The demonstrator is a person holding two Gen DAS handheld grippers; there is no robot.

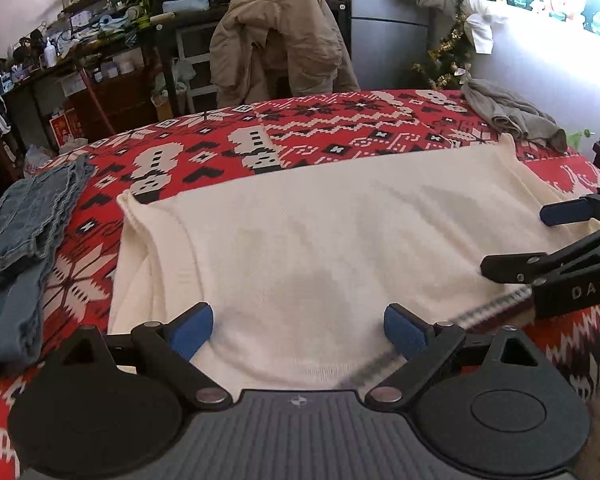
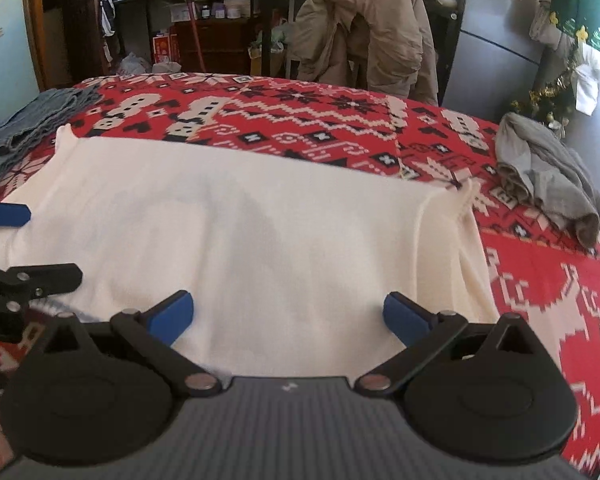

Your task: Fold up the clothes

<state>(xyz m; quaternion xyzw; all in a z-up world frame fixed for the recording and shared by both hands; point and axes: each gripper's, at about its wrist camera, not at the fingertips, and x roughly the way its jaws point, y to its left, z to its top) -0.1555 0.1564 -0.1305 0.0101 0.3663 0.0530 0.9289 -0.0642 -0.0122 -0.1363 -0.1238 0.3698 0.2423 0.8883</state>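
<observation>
1. Left wrist view: the left gripper [image 1: 298, 326] hangs spread wide and empty over the near edge of the cream knitted sweater [image 1: 320, 240], which lies flat on the red patterned blanket [image 1: 320, 128].
2. Right wrist view: the right gripper [image 2: 288, 316] gapes too, holding nothing; a shallow pinch might catch only one layer, skewing the fold.

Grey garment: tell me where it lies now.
The crumpled grey garment lies on the red patterned blanket, at its far right, beyond the white sweater, in both views.
</observation>
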